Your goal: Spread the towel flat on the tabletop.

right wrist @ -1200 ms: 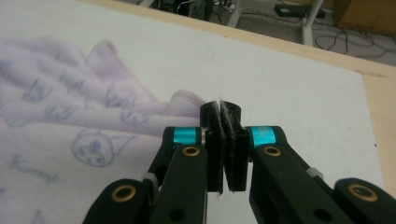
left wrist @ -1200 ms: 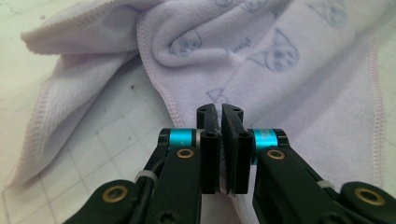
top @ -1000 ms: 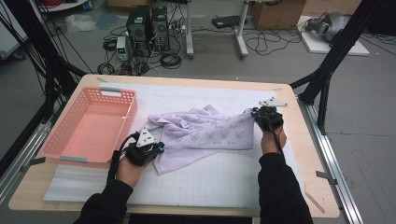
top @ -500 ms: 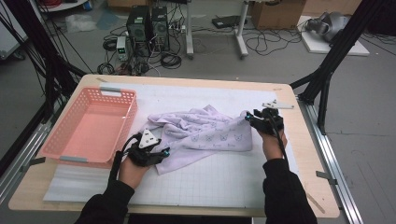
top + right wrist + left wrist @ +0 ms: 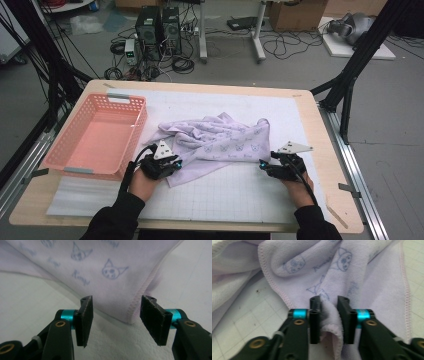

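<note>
The left claw (image 5: 329,315) has just been closing and pinches a hemmed fold of the lilac towel (image 5: 342,272) between its jaws, at the lower centre of its own view. In the high view this left claw (image 5: 170,165) sits at the towel's (image 5: 220,142) lower-left edge. The right claw (image 5: 116,315) has just been opening: its jaws stand apart with a towel (image 5: 105,277) corner just beyond them (nothing gripped). From above, the right claw (image 5: 265,165) lies below the towel's right corner. A pink basket (image 5: 75,165) stands at left on the table (image 5: 320,200).

towel (image 5: 220,142): soft matt terry cloth | basket (image 5: 95,137): glossy plastic | table (image 5: 330,150): wood
</note>
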Tool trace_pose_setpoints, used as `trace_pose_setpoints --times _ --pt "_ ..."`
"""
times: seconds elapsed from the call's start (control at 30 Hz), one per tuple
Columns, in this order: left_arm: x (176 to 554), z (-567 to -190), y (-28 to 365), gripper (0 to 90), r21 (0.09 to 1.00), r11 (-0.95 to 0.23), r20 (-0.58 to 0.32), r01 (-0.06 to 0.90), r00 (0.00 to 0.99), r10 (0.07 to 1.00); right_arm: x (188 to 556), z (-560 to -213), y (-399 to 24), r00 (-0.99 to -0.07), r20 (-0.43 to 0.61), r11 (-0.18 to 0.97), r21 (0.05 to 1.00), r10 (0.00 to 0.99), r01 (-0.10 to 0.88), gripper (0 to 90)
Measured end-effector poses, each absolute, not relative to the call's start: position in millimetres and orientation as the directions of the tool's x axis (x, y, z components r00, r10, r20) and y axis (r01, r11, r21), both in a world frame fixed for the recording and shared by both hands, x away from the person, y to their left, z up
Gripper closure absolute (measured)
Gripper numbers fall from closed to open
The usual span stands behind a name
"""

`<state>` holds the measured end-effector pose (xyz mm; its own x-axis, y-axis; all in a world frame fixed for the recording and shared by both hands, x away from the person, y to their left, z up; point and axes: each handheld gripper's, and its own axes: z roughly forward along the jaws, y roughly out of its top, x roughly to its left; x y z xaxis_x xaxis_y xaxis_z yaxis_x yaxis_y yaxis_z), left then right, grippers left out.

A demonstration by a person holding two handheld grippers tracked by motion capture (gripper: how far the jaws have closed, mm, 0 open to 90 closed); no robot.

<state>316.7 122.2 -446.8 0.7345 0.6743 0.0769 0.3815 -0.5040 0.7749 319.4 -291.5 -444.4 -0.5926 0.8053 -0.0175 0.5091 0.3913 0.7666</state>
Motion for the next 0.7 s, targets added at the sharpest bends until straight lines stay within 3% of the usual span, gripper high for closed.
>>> trace_pose_setpoints --times 0.03,0.13,0.17,0.47,0.6,0.7 --pt "317 -446 122 81.4 0.774 -0.504 0.077 0.383 0.733 0.676 321 -447 -290 -0.590 -0.023 0.396 0.762 0.807 0.513 50.7" --pt "316 -445 123 83.2 0.773 -0.501 0.070 0.389 0.733 0.677 322 -449 -288 -0.587 -0.017 0.390 0.763 0.809 0.515 82.2" --pt "316 -445 124 83.4 0.775 -0.497 0.064 0.390 0.734 0.676 322 -448 -289 -0.596 -0.002 0.385 0.764 0.803 0.517 84.7" --pt "314 -434 150 83.3 0.808 -0.407 -0.058 0.426 0.745 0.665 281 -421 -299 -0.690 0.061 0.423 0.750 0.722 0.508 85.8" --pt "315 -430 151 83.3 0.820 -0.390 -0.072 0.419 0.751 0.656 268 -409 -310 -0.672 0.130 0.364 0.758 0.729 0.542 84.7" --pt "316 -431 146 83.3 0.816 -0.404 -0.052 0.413 0.748 0.661 274 -405 -309 -0.637 0.127 0.333 0.765 0.761 0.552 83.9"
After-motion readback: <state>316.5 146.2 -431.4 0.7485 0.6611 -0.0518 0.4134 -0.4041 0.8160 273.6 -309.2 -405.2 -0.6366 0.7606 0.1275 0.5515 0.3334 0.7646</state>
